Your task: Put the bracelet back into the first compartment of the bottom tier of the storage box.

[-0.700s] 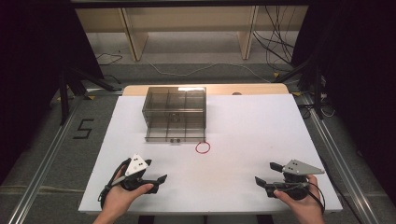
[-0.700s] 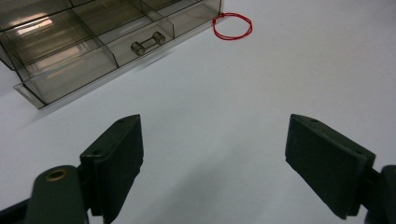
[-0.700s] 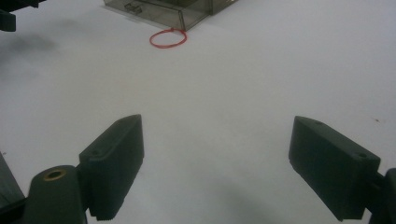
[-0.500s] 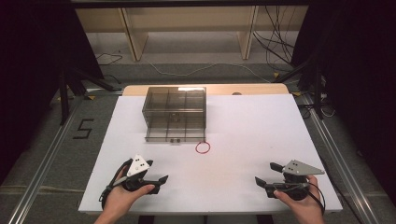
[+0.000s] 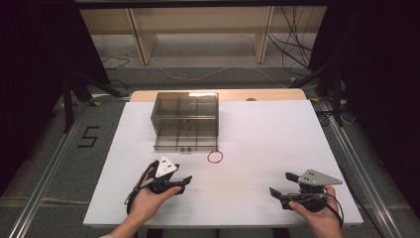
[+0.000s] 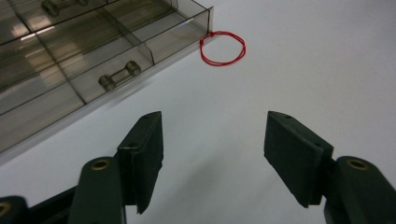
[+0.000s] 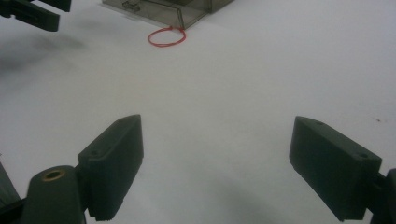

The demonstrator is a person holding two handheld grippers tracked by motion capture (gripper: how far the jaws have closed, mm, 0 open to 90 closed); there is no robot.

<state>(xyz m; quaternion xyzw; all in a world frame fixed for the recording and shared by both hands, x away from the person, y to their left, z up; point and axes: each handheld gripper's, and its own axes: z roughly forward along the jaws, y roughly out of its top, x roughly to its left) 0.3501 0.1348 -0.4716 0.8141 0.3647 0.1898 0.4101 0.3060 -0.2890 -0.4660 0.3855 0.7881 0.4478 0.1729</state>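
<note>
A smoky clear drawer box stands at the table's far middle, its bottom drawer pulled out with a small bar handle on its front. A red loop of string lies on the white table just off the drawer's right front corner; the loop is ahead of my left gripper, which is open and holds nothing. My left gripper hovers near the front left. My right gripper is at the front right, and its jaws are wide open and empty. The loop lies far ahead of it.
The white table top is bare to the right of the box. A wooden strip runs along its far edge. Cables and shelf legs lie on the floor beyond. The left gripper shows at the upper left of the right gripper view.
My left gripper has moved right and a little forward, toward the red loop. The right gripper has barely moved. Both stayed open.
</note>
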